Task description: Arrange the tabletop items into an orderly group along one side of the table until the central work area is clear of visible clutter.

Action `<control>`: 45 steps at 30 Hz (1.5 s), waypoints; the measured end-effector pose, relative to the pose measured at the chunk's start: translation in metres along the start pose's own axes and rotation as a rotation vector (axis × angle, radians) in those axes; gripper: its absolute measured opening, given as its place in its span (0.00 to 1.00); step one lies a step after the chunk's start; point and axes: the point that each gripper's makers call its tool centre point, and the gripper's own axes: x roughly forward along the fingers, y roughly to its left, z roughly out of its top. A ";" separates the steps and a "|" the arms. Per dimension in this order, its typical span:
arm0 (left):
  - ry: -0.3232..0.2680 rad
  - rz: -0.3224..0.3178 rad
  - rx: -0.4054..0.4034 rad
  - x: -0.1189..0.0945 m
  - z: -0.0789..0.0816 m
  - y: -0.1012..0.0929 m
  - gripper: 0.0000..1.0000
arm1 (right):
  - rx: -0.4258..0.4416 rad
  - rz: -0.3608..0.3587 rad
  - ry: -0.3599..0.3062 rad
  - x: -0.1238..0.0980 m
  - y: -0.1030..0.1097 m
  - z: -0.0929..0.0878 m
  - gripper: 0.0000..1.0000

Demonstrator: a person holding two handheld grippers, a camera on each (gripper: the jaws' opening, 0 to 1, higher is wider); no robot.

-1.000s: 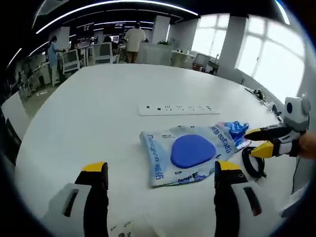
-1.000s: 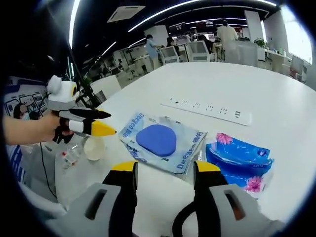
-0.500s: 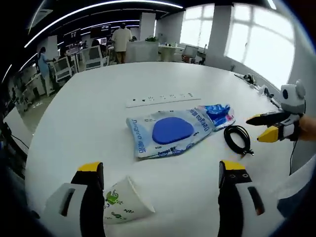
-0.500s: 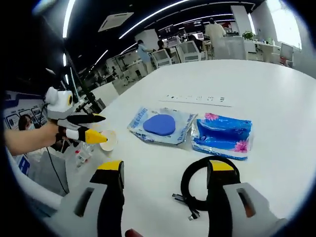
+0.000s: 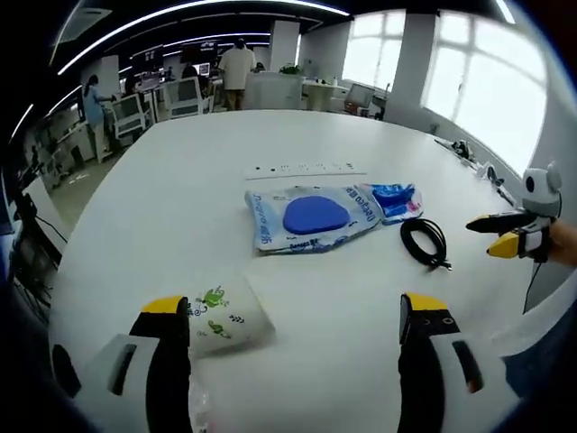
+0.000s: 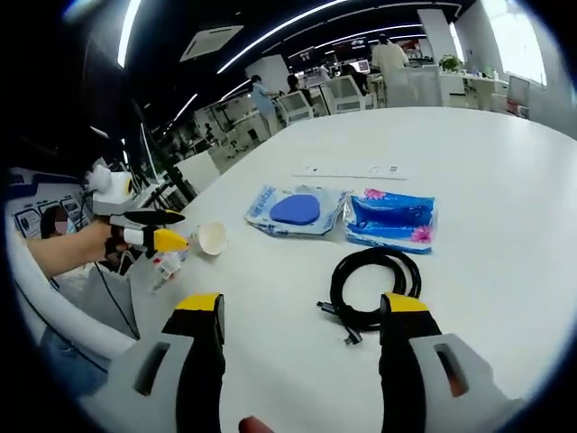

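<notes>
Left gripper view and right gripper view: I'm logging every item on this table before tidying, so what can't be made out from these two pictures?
- Paper cup, left gripper view: partly behind the left gripper; contents hidden.
- Small clear item near the cup, right gripper view: too small to identify.
- Power strip: socket details too small.
- Blue pouch: print unreadable, blurred.
- Black cable: plug type too small.

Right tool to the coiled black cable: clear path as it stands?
Probably yes. The right tool is open and empty, and the coiled black cable lies flat on the white table just ahead between its jaws, with nothing in between. The blue tissue pack sits beyond it.
</notes>
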 end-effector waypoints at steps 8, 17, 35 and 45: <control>0.010 0.011 -0.024 -0.010 -0.009 0.001 1.00 | 0.037 -0.015 0.029 -0.022 -0.008 -0.027 0.68; 0.011 0.000 -0.027 -0.007 -0.008 -0.006 1.00 | 0.070 -0.036 0.035 -0.029 -0.016 -0.039 0.68; 0.086 -0.047 0.051 -0.010 -0.018 -0.007 0.99 | 0.175 -0.052 -0.009 -0.041 -0.014 -0.046 0.65; 0.163 -0.054 0.239 -0.010 -0.017 0.012 0.89 | 0.255 -0.086 0.006 -0.048 -0.024 -0.068 0.63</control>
